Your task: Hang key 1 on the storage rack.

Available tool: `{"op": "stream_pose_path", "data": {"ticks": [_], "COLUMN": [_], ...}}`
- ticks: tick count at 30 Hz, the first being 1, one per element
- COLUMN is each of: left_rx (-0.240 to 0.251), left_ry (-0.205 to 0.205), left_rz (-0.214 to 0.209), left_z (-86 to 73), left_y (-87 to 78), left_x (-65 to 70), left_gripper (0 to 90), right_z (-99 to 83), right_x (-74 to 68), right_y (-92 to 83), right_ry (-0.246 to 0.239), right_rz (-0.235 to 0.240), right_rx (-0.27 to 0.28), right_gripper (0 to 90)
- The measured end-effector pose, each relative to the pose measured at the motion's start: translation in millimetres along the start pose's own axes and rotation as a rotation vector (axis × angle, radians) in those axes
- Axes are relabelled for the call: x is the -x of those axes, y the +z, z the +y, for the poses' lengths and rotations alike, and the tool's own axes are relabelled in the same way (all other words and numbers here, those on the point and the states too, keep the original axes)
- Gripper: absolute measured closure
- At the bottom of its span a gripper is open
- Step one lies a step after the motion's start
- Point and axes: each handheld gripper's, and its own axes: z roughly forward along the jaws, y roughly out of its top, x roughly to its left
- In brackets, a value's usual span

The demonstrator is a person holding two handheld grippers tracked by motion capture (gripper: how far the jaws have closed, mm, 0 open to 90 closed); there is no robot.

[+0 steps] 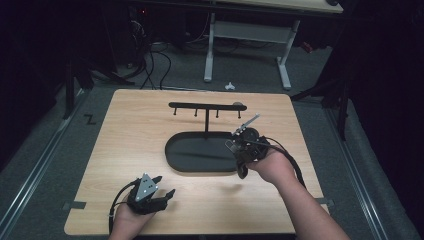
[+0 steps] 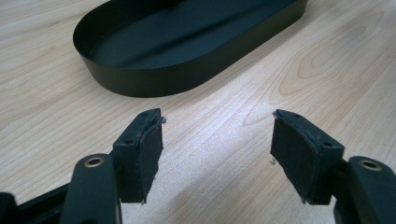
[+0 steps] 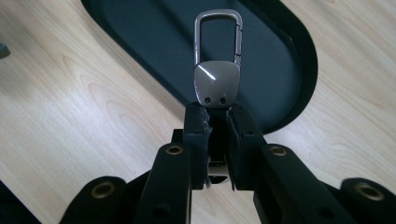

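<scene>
Over the black oval tray (image 1: 200,152), the right hand-held gripper (image 3: 217,114) clamps a metal carabiner clip (image 3: 218,60) loop-outward, probably for hooking, while the left hand-held gripper (image 2: 217,140) rests wide open, empty, near the tray on the bench (image 1: 135,130).

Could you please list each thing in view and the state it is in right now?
Left gripper: open, empty, low over the table.
Right gripper: shut on the carabiner clip.
Carabiner clip: gate closed, held above the tray.
Tray: empty, flat on table.
Hook rack: upright, hooks bare.
</scene>
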Motion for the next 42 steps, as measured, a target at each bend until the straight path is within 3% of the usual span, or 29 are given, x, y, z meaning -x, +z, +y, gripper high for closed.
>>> {"op": "stream_pose_path", "data": {"ticks": [20,27,42], "left_rx": [0.002,0.0,-0.001], "left_ry": [-0.004,-0.004,-0.005], "left_rz": [0.002,0.0,-0.002], "left_z": [-1.0,-1.1,-1.7], "left_y": [0.5,1.0,0.5], "left_x": [-1.6,-1.7,-2.3], "left_gripper": [34.2,34.2,34.2], "right_z": [36.3,47.8,66.0], "right_x": [9.6,12.5,13.5], "right_y": [-8.5,-12.6,-5.6], "right_ry": [0.036,0.038,0.048], "right_rz": [-0.016,-0.011,-0.038], "right_rx": [0.061,0.107,0.12], "right_gripper": [80.3,80.3,80.3]}}
